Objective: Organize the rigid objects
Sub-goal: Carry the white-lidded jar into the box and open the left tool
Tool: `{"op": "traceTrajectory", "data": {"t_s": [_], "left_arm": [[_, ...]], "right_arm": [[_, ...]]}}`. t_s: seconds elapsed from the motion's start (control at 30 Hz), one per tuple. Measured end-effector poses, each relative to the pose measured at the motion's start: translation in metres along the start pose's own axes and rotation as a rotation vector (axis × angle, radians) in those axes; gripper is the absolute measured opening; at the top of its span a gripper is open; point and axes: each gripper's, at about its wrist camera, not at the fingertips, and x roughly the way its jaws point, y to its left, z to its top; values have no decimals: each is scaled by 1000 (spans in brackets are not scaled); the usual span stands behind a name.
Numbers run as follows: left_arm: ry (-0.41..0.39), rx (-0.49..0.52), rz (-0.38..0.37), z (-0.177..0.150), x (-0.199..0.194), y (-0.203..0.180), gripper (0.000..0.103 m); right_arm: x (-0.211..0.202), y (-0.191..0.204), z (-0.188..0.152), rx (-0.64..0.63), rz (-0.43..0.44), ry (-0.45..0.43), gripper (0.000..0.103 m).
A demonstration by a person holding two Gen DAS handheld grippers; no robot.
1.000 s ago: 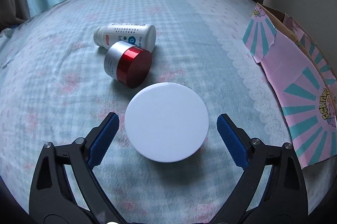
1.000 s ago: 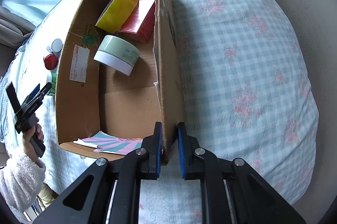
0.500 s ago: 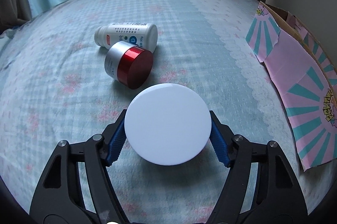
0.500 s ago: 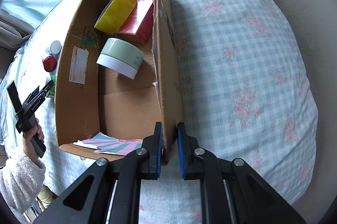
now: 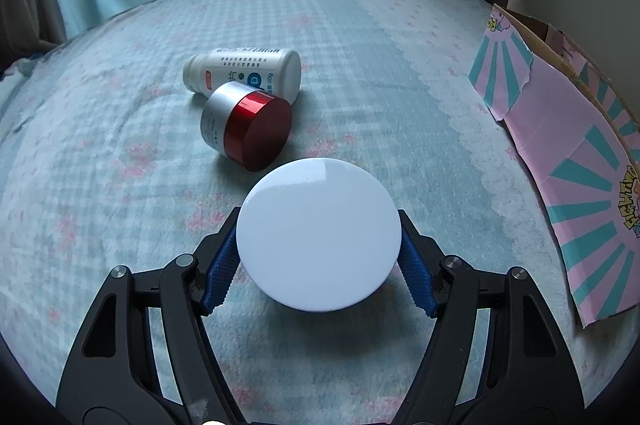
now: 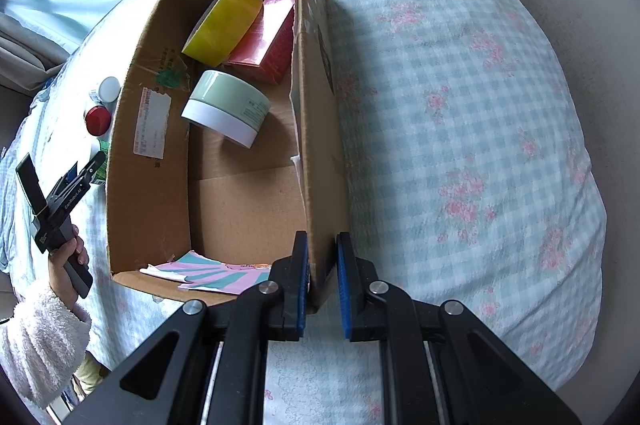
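Left claw point(image 5: 319, 257): clamped on the white-lidded jar point(image 5: 318, 235), one blue pad at its 9 o'clock edge, the other at 3 o'clock.
Right claw point(image 6: 322, 279): closed on the near wall of the cardboard box point(image 6: 320, 161), one pad inside, one outside; seems to be steadying it.
Jar position: low centre of the left wrist view, on the bed point(image 5: 120, 185); box flap at 3 o'clock.
Jar handling (judged): rigid and smooth, likely slippery on the glossy lid; weight unknown. Only the lid shows, the body hidden beneath. Grip across the full width looks sound; lift it level so it does not pivot between the pads.
Loose on bed: red-lidded jar point(image 5: 248, 131) on its side at 11 o'clock from the held jar, touching a white bottle point(image 5: 244, 71) lying behind it.
Box contents: green tub point(image 6: 226, 109) tipped on its side mid-floor; yellow box point(image 6: 222, 25) and red box point(image 6: 264, 37) leaning together at the 12 o'clock end; torn striped paper point(image 6: 208, 273) at the 6 o'clock end.
Free room: bare floor between tub and paper.
Risk (judged): soft bedding, so the box may shift if released.
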Motion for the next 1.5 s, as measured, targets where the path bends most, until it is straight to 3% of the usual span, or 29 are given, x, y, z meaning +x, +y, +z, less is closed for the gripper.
{"op": "traceTrajectory", "data": {"t_s": [0.37, 0.7, 1.07, 1.27, 1.5], "left_arm": [[-1, -15, -6, 0, -2, 1, 68], [-43, -28, -39, 20, -33, 2, 68], [-83, -27, -52, 103, -137, -16, 68], [-127, -9, -81, 159, -188, -60, 68], [-154, 10, -148, 202, -206, -134, 68]], "right_arm": [[0, 0, -1, -1, 3, -2, 12], [0, 0, 0, 5, 5, -4, 12], [0, -7, -1, 63, 28, -17, 12], [-1, -10, -1, 91, 46, -10, 13], [-1, -12, 1, 99, 58, 6, 13]]}}
